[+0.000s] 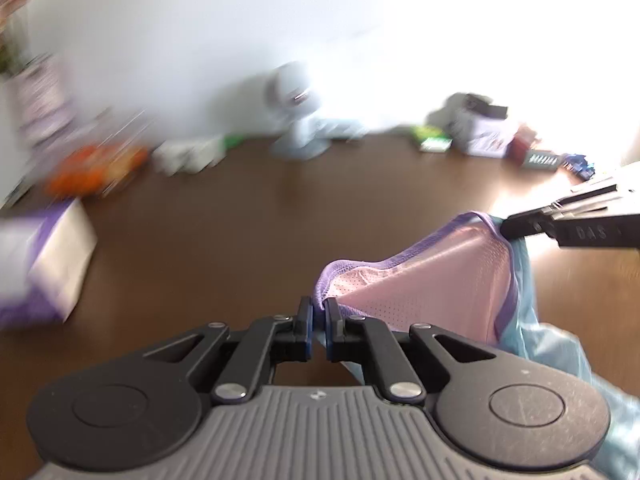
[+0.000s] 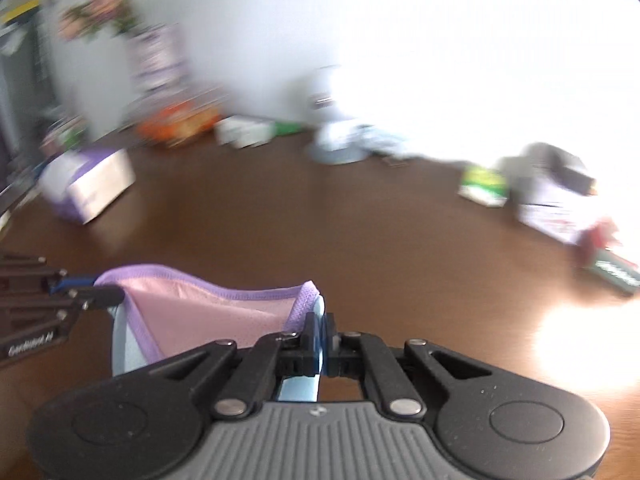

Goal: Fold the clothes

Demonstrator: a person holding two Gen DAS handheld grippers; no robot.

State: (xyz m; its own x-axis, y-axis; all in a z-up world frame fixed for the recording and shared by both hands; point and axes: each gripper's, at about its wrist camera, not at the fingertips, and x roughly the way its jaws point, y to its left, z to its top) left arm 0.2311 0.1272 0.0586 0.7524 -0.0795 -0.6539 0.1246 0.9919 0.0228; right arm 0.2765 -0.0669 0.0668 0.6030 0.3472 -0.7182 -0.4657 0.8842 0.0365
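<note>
Purple-and-white box [image 2: 90, 184] at left on the brown table [image 2: 320, 220], contents not visible; left gripper [image 1: 319, 316] and right gripper [image 2: 322, 330] each pinch a purple-trimmed edge of the pink garment [image 1: 432, 284], held stretched between them above the tabletop.

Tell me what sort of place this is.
Probably a lived-in home room: a dark wooden table against a white wall, cluttered with boxes and a small white fan, with flowers nearby.
</note>
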